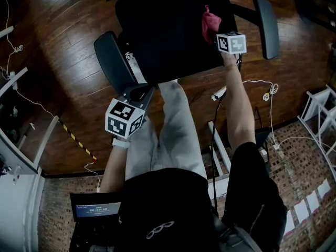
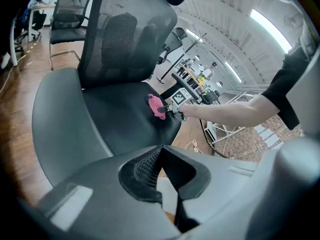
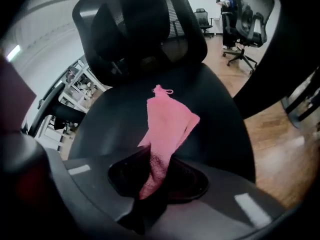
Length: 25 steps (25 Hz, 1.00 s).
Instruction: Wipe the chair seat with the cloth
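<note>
Left gripper [image 2: 160,151]: jaws together, nothing held; near the armrest [image 1: 113,61].
Right gripper [image 3: 156,181]: jaws clamped on the pink cloth [image 3: 169,121].
Cloth: trails forward, lying on the black chair seat [image 3: 220,119].
Backrest [image 3: 145,29]: mesh, upright behind the seat.

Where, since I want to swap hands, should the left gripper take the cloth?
Likely the free end of the cloth, past the right gripper, coming from the left over the seat: that end sticks out loose; the rest is clamped.

Left armrest [image 1: 113,62] and right armrest [image 1: 266,20] hem the open seat [image 1: 168,30].
</note>
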Each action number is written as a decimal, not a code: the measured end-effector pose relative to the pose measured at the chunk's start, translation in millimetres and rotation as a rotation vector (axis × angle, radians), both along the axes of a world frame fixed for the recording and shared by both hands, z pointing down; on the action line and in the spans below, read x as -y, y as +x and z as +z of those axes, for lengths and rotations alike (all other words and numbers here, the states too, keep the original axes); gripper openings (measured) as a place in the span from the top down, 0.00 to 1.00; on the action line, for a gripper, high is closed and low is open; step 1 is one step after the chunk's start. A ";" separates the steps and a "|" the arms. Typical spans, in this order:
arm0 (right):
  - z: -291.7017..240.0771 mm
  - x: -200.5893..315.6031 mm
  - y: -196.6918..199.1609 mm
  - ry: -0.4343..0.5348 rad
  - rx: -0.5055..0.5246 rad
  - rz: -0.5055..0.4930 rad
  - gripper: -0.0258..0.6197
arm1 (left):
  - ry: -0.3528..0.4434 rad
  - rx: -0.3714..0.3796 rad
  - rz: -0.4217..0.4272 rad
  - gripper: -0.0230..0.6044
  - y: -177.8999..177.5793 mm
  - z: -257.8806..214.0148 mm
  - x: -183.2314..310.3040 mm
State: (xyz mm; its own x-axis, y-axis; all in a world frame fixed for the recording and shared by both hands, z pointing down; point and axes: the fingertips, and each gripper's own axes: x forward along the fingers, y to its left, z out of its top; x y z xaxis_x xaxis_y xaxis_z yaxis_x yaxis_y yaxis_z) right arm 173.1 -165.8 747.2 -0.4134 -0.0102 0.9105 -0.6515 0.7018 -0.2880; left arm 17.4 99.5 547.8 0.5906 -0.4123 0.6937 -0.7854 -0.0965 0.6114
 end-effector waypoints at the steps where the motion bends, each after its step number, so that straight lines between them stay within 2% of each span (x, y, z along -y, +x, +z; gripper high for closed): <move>1: -0.7 6.7 8.6 0.022 -0.026 0.007 0.85 | -0.002 0.000 -0.002 0.98 -0.6 0.3 0.3; 7: -18.3 41.8 63.7 0.175 -0.217 0.063 0.85 | -0.004 -0.002 -0.011 0.98 -0.3 -0.2 0.2; 11: -33.2 53.6 94.4 0.277 -0.379 0.035 0.85 | -0.004 -0.001 -0.019 0.98 -0.7 -0.6 0.6; 15: -40.3 58.5 117.3 0.350 -0.490 0.026 0.85 | -0.007 -0.011 -0.022 0.98 -1.0 0.3 1.1; 18: -31.9 44.2 105.6 0.334 -0.489 -0.002 0.86 | -0.005 -0.004 -0.021 0.98 -1.5 0.2 0.4; 25: -0.3 -16.2 20.8 0.242 -0.367 -0.139 0.85 | 0.005 0.013 -0.023 0.98 -3.3 2.0 1.4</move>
State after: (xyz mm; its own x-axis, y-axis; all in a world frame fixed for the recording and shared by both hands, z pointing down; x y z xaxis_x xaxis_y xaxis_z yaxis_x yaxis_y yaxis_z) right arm 193.9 -149.6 747.0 -0.0765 -0.2076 0.9752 -0.5750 0.8082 0.1269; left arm 14.1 98.1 549.9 0.5720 -0.4292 0.6990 -0.7954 -0.0819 0.6006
